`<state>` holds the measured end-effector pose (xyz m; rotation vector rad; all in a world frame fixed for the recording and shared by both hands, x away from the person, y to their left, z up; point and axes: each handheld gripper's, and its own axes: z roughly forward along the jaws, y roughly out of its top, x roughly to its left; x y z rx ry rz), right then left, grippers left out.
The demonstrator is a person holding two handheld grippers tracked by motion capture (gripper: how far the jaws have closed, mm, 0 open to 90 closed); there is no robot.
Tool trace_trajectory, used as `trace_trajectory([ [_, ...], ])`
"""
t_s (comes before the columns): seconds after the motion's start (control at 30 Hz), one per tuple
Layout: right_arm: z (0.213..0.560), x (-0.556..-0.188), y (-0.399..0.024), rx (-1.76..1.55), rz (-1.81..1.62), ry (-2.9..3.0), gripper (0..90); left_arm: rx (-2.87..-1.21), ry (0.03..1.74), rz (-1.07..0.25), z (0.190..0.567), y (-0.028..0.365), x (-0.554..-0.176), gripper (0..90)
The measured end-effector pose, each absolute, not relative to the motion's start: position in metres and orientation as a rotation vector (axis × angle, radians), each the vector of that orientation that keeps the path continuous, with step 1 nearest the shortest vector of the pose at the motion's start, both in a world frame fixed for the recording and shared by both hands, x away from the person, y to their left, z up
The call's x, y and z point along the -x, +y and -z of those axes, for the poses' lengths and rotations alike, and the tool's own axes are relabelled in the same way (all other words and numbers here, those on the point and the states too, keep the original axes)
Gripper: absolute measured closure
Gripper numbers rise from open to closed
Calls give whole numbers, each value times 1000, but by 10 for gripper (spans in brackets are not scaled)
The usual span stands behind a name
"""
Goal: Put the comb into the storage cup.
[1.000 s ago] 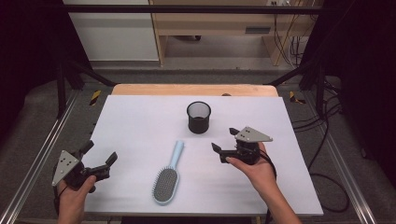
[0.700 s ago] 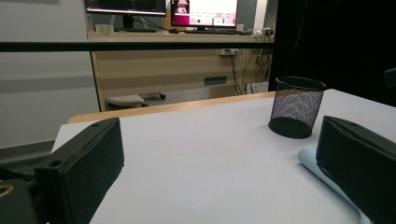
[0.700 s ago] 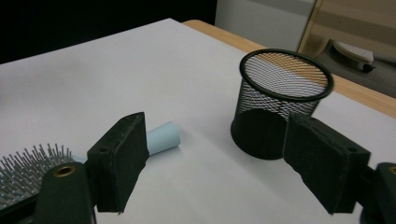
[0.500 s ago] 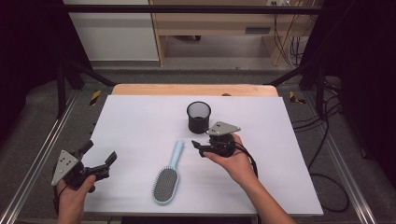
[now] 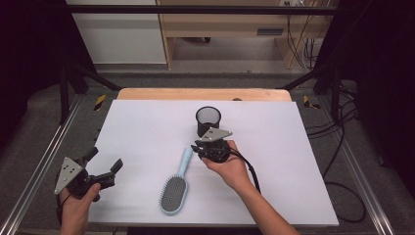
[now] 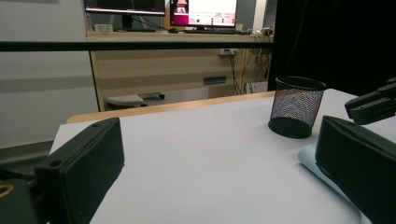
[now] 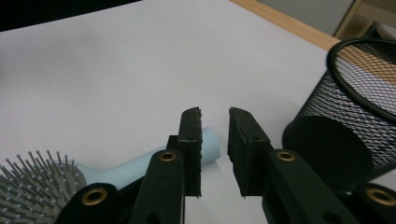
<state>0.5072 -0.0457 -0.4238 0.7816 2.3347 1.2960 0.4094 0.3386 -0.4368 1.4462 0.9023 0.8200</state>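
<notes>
A light blue hairbrush [image 5: 173,193] lies bristles up on the white table [image 5: 298,166], its handle pointing toward a black mesh cup [image 5: 208,120]. My right gripper [image 5: 196,147] hovers at the handle's far end, just in front of the cup. In the right gripper view its jaws [image 7: 215,116] have just been closing and stand a narrow gap apart, pressing on nothing; the handle tip [image 7: 208,144] lies below the left jaw, the cup [image 7: 345,130] to the right. My left gripper [image 5: 103,164] rests open near the table's front left corner, and looks toward the cup [image 6: 296,107].
A wooden strip [image 5: 203,94] borders the table's far edge. Metal rails [image 5: 39,171] run along both sides. A cable [image 5: 252,171] trails from my right gripper over the table. Beyond the table stand a desk and monitors [image 6: 203,11].
My right gripper has moved left from the table's right side to the brush handle's end beside the cup, and its jaws have narrowed. My left gripper stayed put.
</notes>
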Motion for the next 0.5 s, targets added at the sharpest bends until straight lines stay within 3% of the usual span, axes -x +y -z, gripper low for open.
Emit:
trace_trajectory([
  [0.13,431,-509,-33,-742,-1285,2361,876,-1443,903,-819,437,338,-410,13],
  [0.5,447,-515,-11,-733,-1261,2409,900,-1456,896,-816,437,337,-411,14],
])
